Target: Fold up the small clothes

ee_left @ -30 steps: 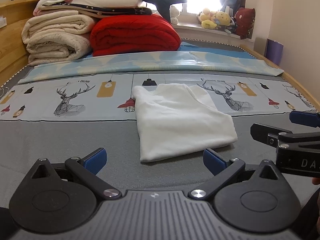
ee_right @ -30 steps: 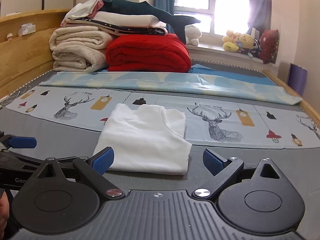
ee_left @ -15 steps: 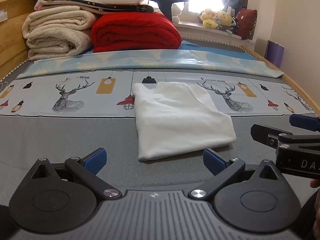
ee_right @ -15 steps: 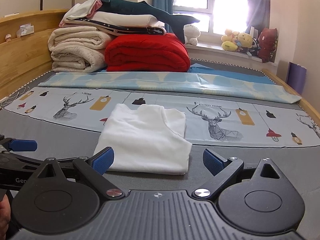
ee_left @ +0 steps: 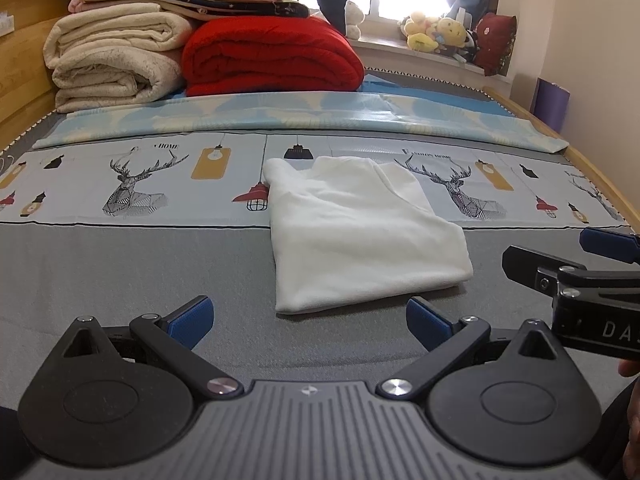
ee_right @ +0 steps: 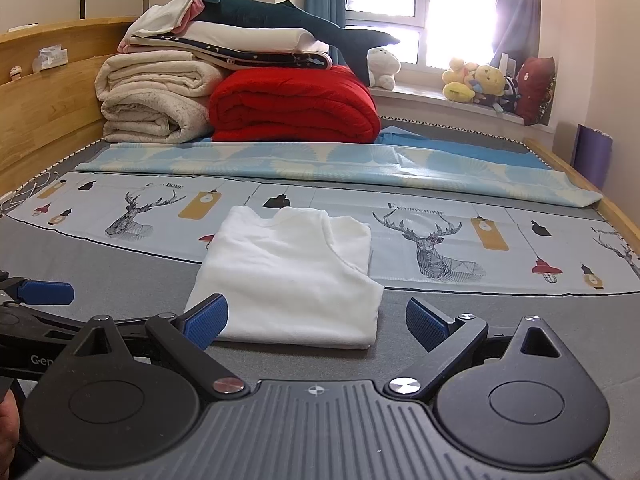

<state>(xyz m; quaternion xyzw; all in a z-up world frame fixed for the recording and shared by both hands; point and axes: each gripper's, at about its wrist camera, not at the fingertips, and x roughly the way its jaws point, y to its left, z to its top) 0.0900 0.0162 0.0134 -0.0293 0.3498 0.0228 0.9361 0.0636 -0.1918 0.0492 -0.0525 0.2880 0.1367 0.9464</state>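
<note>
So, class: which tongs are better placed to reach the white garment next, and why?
Probably the right tongs: open, its left fingertip overlaps the folded white garment's near edge in its view. The left tongs, also open, show grey mat before it.

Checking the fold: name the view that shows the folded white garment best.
The left wrist view: the folded white garment lies wholly unobstructed on the bed. In the right wrist view, the right gripper finger covers its near left corner.
</note>
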